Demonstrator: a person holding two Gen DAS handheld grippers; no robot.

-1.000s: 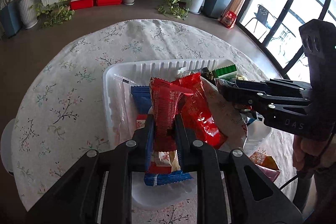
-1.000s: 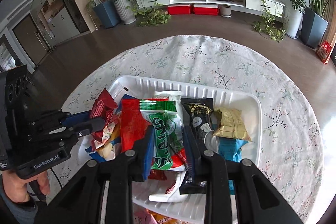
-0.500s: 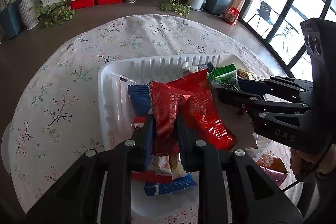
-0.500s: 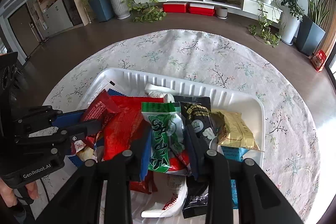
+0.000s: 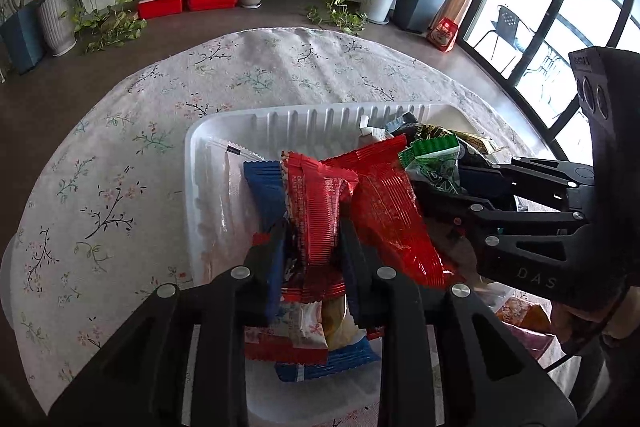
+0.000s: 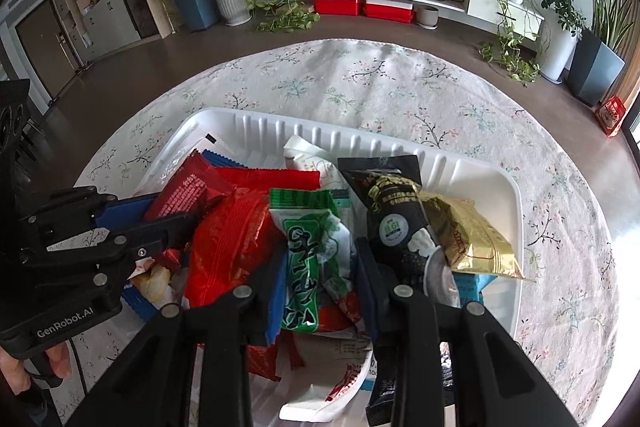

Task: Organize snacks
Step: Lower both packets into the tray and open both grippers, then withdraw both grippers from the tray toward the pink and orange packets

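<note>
Through your left wrist camera, your left gripper [image 5: 314,239] has its jaws clamped on a ribbed red wrapper [image 5: 320,211], held up over the white tray [image 5: 320,115] of snacks on the flowered tablecloth [image 5: 120,167]; a blue packet [image 5: 266,187] sits just left of it and a bigger red bag [image 5: 392,211] leans on its right. Through your right wrist camera, your right gripper [image 6: 322,267] has its jaws closed on a green-and-white packet [image 6: 308,259], above the same tray [image 6: 472,171], with a black packet [image 6: 396,215] and a gold one [image 6: 472,239] lying to its right.
</note>
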